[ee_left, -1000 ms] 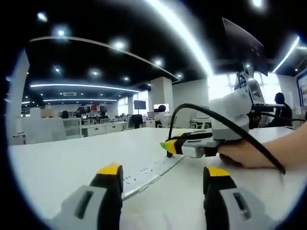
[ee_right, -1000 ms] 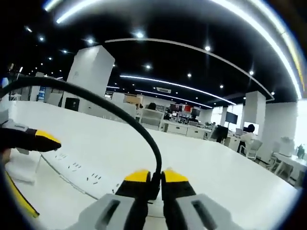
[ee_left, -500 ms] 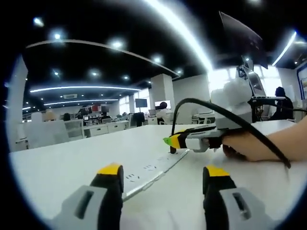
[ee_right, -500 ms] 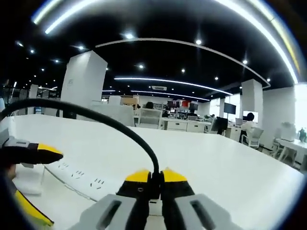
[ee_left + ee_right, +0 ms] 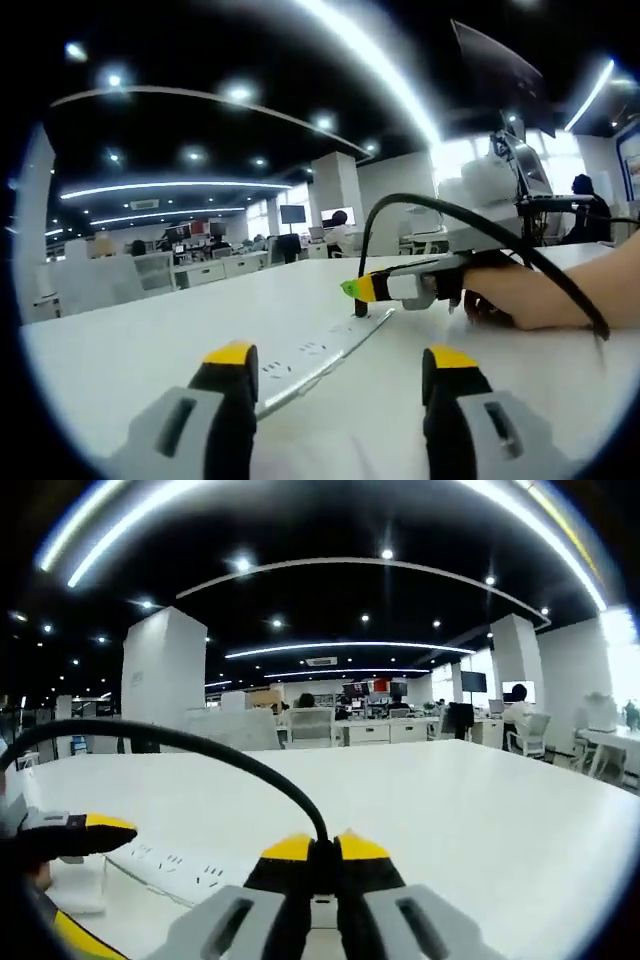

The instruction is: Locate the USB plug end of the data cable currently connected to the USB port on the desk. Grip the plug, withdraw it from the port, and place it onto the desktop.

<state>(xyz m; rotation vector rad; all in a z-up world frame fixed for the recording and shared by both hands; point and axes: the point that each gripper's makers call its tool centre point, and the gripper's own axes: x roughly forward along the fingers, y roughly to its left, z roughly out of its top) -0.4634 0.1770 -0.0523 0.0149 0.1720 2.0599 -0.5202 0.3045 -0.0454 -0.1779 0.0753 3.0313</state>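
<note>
Since a second ago your right gripper (image 5: 313,852) has tilted up over the white desk (image 5: 480,800), jaws pinched on the plug (image 5: 360,306), which meets the power strip (image 5: 320,358) directly beneath. Black cable (image 5: 230,760) arcs clear. Left gripper (image 5: 335,385) waits behind, jaws wide, empty.
</note>
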